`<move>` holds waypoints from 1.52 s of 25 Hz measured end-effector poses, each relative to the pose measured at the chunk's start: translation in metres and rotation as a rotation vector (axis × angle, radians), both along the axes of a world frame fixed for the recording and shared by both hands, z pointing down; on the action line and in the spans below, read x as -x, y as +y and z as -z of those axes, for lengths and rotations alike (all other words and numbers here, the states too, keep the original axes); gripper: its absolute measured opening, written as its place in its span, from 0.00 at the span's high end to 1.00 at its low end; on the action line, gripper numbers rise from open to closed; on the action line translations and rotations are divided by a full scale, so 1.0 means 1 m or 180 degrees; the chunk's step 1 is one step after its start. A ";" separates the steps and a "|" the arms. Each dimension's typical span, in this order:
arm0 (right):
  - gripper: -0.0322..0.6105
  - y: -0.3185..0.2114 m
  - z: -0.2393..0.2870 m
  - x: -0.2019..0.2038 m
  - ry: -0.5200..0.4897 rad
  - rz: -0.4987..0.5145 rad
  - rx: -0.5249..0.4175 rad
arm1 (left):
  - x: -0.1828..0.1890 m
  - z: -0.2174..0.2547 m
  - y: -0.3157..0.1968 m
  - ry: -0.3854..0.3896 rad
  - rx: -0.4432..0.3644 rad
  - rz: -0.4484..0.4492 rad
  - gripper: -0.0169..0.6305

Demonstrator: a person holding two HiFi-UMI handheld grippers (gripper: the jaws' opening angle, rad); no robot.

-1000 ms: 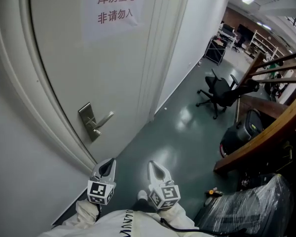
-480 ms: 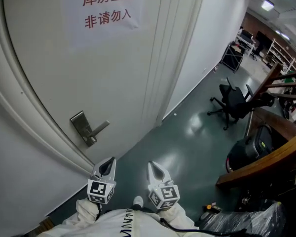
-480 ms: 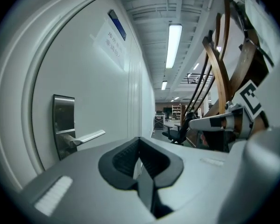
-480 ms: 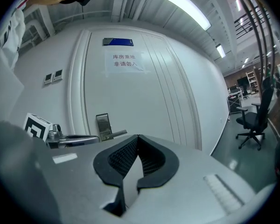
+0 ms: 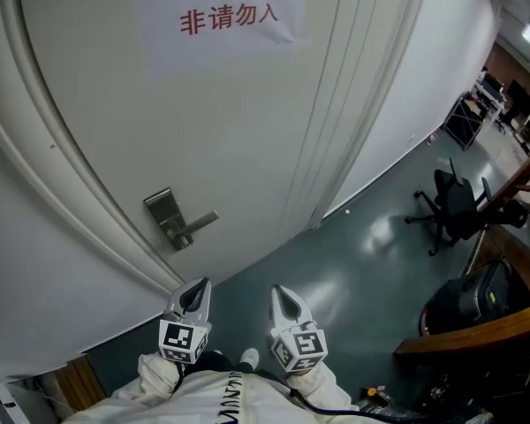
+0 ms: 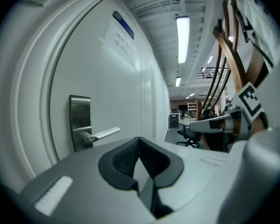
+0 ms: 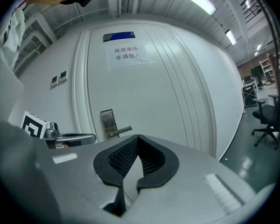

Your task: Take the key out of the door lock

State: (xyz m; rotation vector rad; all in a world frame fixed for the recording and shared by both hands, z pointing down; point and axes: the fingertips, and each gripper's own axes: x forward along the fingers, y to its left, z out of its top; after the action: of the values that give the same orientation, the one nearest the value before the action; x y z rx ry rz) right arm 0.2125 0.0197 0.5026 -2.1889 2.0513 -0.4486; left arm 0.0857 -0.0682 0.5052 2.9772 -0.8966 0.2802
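A white door [image 5: 247, 140] fills the upper left, with a paper sign [image 5: 223, 18] in red Chinese characters high above the steel lock plate [image 5: 166, 215]. A lever handle [image 5: 199, 223] juts right from that plate. Whether a key sits in the plate is too small to tell. Below the plate and well apart from it, the left claw [image 5: 197, 287] and, further right, the right claw [image 5: 281, 293] both taper to closed tips over the dark green floor [image 5: 344, 272]. Far right of the plate stands a black office chair [image 5: 455, 206].
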 end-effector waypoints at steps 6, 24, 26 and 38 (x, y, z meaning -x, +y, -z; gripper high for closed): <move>0.95 -0.028 -0.004 0.022 -0.0023 0.0336 0.0066 | 0.027 -0.001 -0.017 -0.0005 -0.0010 0.0341 0.97; 0.95 -0.134 0.003 0.114 0.0206 0.0844 0.0166 | 0.140 0.001 -0.092 0.0237 0.0020 0.0979 0.97; 0.95 -0.141 0.005 0.121 0.0216 0.0847 0.0169 | 0.150 0.001 -0.098 0.0231 0.0003 0.1014 0.97; 0.95 -0.161 -0.003 0.139 0.0157 0.1069 0.0287 | 0.165 -0.003 -0.111 0.0214 0.0055 0.1225 0.97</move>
State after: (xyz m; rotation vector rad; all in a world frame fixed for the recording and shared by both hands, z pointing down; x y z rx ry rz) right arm 0.0740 -0.1412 0.5057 -1.9184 2.4826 -0.5318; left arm -0.0794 -0.1796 0.5079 2.6994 -1.4143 0.1735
